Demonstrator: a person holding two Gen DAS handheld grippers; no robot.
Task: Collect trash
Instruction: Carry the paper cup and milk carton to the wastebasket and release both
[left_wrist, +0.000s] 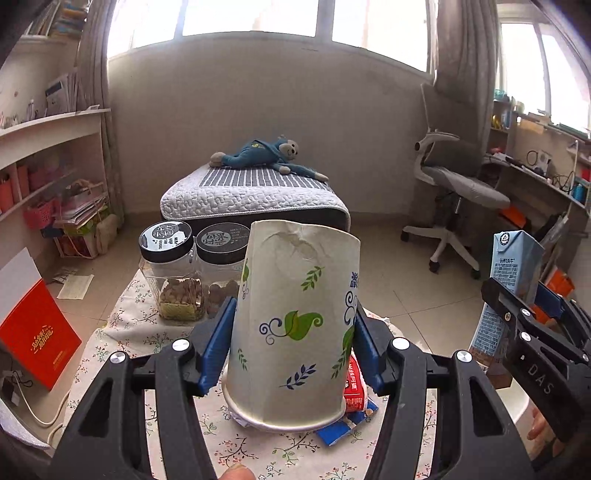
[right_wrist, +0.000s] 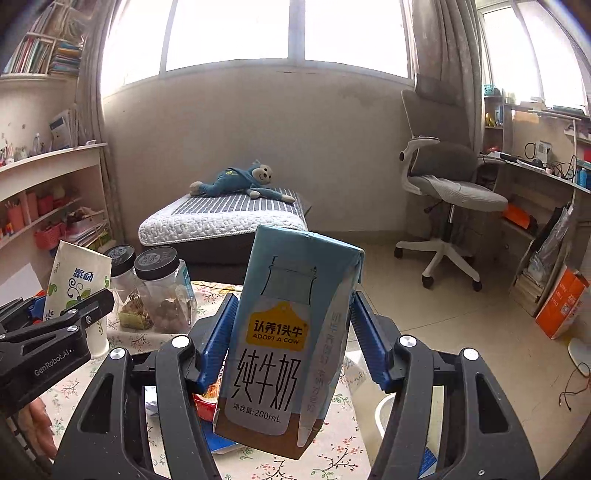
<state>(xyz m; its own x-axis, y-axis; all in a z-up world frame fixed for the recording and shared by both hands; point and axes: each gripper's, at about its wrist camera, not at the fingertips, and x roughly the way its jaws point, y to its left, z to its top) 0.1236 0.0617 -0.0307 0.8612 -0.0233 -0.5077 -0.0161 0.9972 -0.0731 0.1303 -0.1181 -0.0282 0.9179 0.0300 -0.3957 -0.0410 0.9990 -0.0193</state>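
My left gripper is shut on a dented white paper cup with green leaf prints, held upside down above the table; the cup also shows in the right wrist view. My right gripper is shut on a light blue milk carton, held upright above the table; the carton also shows in the left wrist view. Red and blue snack wrappers lie on the floral tablecloth under the cup, and also show under the carton in the right wrist view.
Two black-lidded clear jars with snacks stand at the table's far side. A white bin rim shows at the right of the table. Beyond are a bed with a blue plush monkey, an office chair, shelves and a desk.
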